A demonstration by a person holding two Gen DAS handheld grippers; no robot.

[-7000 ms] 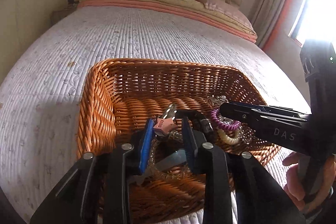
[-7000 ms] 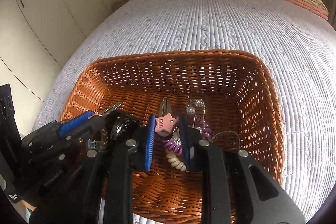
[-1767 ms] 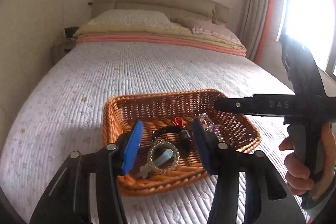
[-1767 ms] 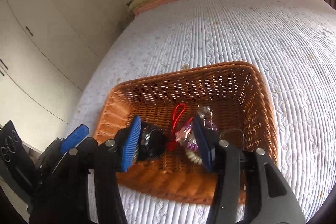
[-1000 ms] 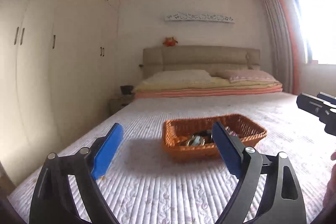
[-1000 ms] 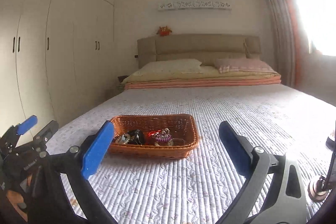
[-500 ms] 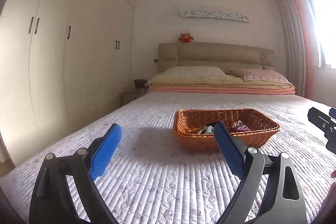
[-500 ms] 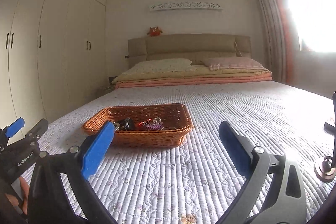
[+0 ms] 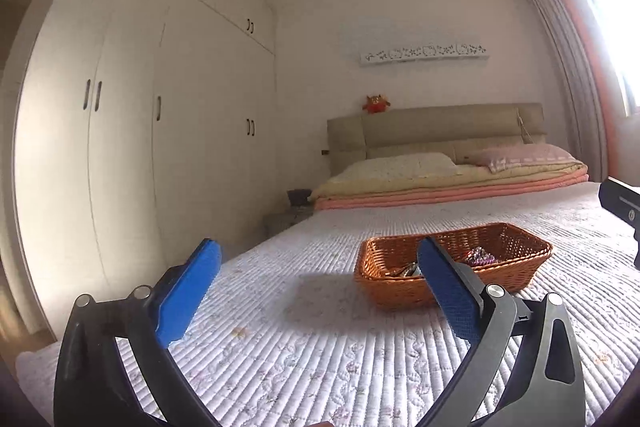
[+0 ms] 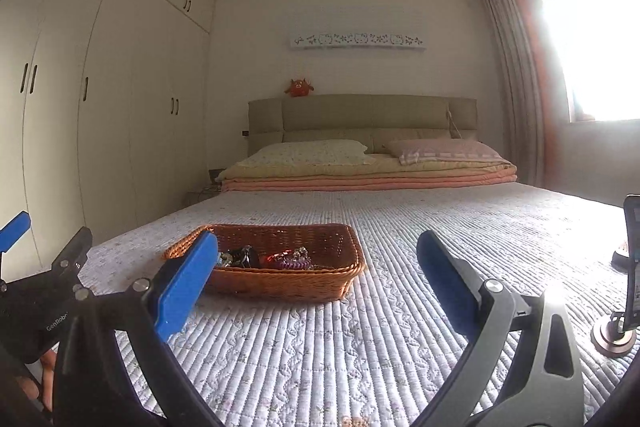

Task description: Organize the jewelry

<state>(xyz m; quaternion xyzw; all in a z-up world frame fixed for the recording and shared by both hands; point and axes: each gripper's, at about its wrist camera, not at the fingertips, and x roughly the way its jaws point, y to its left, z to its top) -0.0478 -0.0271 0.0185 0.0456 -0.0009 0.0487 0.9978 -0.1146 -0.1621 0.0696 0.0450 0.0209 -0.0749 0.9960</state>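
A brown wicker basket (image 9: 400,291) sits on the white quilted bed, with a jumble of jewelry (image 10: 264,257) inside, among it a purple coiled piece (image 9: 478,257). My left gripper (image 9: 318,247) points level at the basket from well short of it. Its jaws are opening wide and nothing is between the blue pads. My right gripper (image 10: 316,241) is also wide open and empty, hovering low over the quilt to the right of the basket (image 10: 280,281). The left gripper's body (image 10: 40,287) shows at the left edge of the right wrist view.
Folded blankets and pillows (image 10: 360,163) lie at the head of the bed. White wardrobes (image 9: 160,167) line the left wall, with a nightstand (image 9: 288,217) beside the bed. A phone on a stand (image 10: 630,259) stands on the quilt at far right. A bright window is on the right.
Both grippers have drawn back out of the basket and sunk low over the quilt. The left view has swung left, so the basket sits further right. The left jaws stand slightly wider.
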